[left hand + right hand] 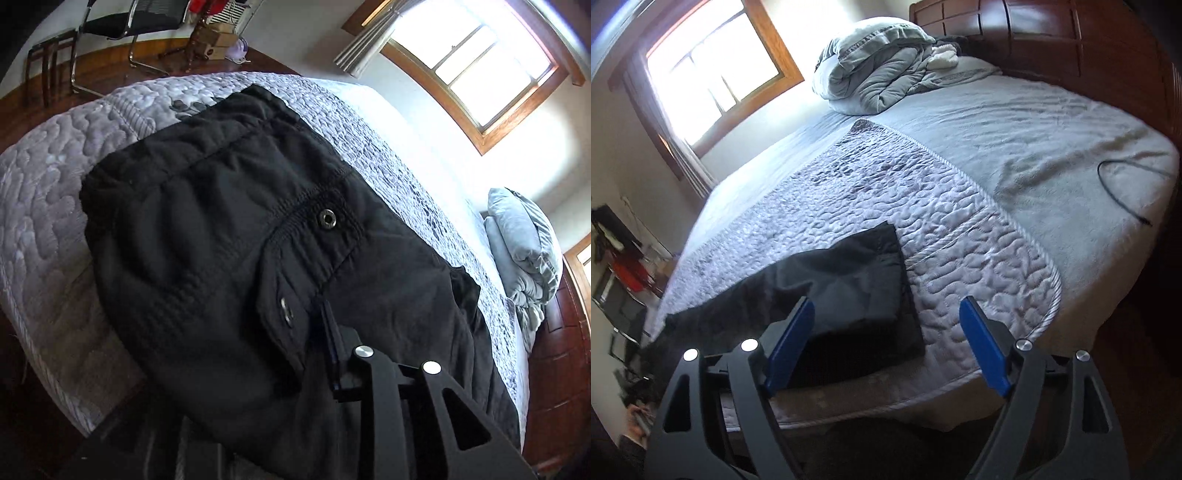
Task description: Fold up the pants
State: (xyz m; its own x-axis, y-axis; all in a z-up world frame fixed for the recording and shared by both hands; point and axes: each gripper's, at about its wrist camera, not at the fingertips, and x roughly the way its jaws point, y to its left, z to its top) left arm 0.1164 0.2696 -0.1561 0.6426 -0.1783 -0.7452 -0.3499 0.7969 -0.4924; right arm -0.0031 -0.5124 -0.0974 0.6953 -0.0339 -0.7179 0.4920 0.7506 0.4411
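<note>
Black pants (229, 229) lie on the quilted grey bedspread (48, 173), waistband with a metal snap facing the left wrist camera. My left gripper (328, 321) is shut on the pants' fabric near the fly; only one finger (332, 339) shows, the other is hidden under cloth. In the right wrist view the leg end of the pants (857, 288) lies flat near the bed's front edge. My right gripper (886, 325) is open and empty, its blue pads (790, 339) spread just above the pant hem.
A rumpled grey duvet (879, 70) sits at the wooden headboard (1052, 37). A black cable (1119, 192) lies on the right of the bed. Windows (491, 70) are behind. A chair (122, 22) and boxes stand on the wooden floor beyond the bed's foot.
</note>
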